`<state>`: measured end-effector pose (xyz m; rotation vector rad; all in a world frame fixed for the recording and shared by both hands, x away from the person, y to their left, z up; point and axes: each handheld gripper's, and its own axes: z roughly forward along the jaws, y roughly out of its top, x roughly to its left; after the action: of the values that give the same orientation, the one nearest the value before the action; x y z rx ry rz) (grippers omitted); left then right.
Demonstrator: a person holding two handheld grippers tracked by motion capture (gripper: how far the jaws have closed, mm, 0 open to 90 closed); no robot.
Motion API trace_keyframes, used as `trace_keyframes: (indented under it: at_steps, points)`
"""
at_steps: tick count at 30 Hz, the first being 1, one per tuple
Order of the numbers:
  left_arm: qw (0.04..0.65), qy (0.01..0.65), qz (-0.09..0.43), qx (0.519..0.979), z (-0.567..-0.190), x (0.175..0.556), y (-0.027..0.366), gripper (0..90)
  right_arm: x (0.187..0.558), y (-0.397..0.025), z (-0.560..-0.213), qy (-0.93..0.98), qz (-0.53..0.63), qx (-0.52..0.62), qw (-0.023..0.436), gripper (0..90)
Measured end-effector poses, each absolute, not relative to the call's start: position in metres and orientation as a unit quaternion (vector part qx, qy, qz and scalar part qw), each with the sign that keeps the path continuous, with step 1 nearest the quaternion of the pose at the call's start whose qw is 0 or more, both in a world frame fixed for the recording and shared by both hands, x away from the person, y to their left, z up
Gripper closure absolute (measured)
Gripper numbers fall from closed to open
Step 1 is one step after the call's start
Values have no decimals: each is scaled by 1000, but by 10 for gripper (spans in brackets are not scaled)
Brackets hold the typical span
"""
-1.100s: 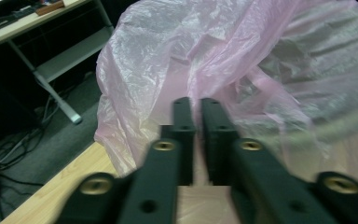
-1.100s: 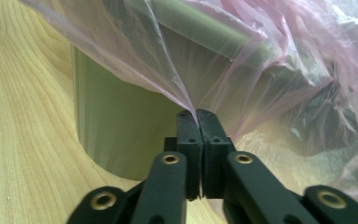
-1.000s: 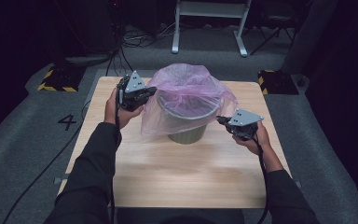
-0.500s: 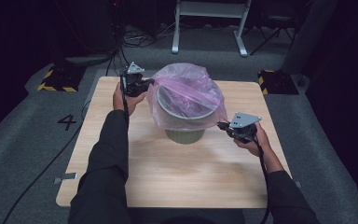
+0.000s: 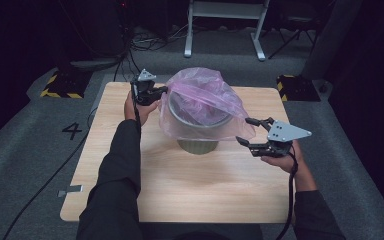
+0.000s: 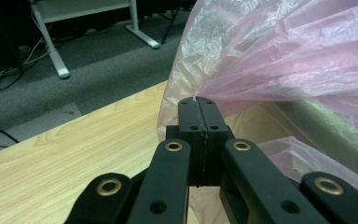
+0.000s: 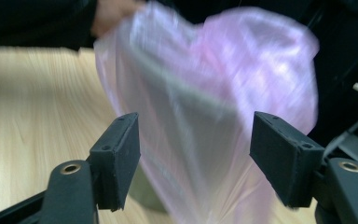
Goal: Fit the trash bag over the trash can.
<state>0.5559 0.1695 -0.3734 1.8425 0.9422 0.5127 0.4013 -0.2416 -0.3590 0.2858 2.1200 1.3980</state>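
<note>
A thin pink plastic bag (image 5: 205, 97) drapes over a grey-green bin (image 5: 198, 144) that stands mid-table. At the bin's far left my left gripper (image 5: 163, 90) is shut on a pinch of the bag (image 6: 261, 79), and the film fans out from its closed jaws (image 6: 199, 103). To the right of the bin my right gripper (image 5: 247, 131) is open, its two jaws apart with the bag's lower right edge just in front of them. The bag (image 7: 205, 112) appears blurred beyond the open pads (image 7: 121, 154), and nothing is held between them.
The wooden table (image 5: 180, 195) sits on grey carpet. A white metal stand (image 5: 225, 15) and cables lie beyond the far edge. Black-and-yellow striped blocks (image 5: 60, 85) flank the table's far corners. The number 4 (image 5: 72, 131) is marked on the floor at left.
My left gripper has carried the bag's edge toward the far side, stretching the bag over the bin. My right gripper has let go of the bag, opened and drawn slightly nearer.
</note>
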Motion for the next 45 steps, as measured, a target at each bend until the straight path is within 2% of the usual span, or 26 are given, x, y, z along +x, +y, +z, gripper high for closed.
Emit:
trace_keyframes:
  at_steps: [5, 7, 13, 14, 17, 19, 20, 22, 23, 28, 32, 34, 37, 40, 45]
  points:
    - [483, 384, 209, 758, -375, 556, 167, 900, 406, -245, -343, 770, 555, 136, 284, 370]
    - [484, 387, 207, 757, -376, 556, 166, 900, 415, -238, -339, 777, 521, 168, 311, 356]
    - [483, 383, 206, 760, -377, 557, 163, 900, 442, -225, -335, 795, 476, 188, 326, 324]
    - [482, 380, 206, 762, -377, 558, 163, 900, 446, -224, -334, 797, 473, 194, 322, 349]
    - [483, 377, 204, 764, -377, 558, 160, 900, 454, -221, -335, 809, 451, 193, 323, 521]
    - [483, 376, 202, 765, -378, 558, 159, 900, 458, -220, -336, 814, 449, 187, 318, 699]
    - [483, 375, 200, 766, -378, 558, 158, 900, 459, -219, -338, 813, 439, 189, 333, 772]
    - [483, 374, 199, 767, -378, 558, 157, 900, 462, -219, -340, 805, 436, 196, 351, 871]
    - [483, 372, 200, 767, -378, 558, 157, 900, 463, -219, -341, 801, 438, 200, 355, 890]
    - [483, 370, 201, 768, -379, 558, 155, 900, 474, -220, -345, 777, 466, 235, 351, 900]
    - [484, 369, 200, 768, -379, 558, 153, 900, 489, -221, -350, 756, 460, 274, 375, 900]
    - [482, 366, 200, 770, -379, 559, 153, 900, 498, -223, -353, 752, 457, 295, 372, 900]
    - [482, 365, 195, 772, -380, 561, 152, 900, 512, -222, -359, 753, 455, 316, 354, 900]
    - [484, 363, 181, 775, -382, 561, 152, 900, 529, -221, -367, 762, 464, 339, 299, 900]
    - [489, 342, 162, 786, -384, 556, 155, 900, 531, -219, -376, 762, 500, 332, 242, 900]
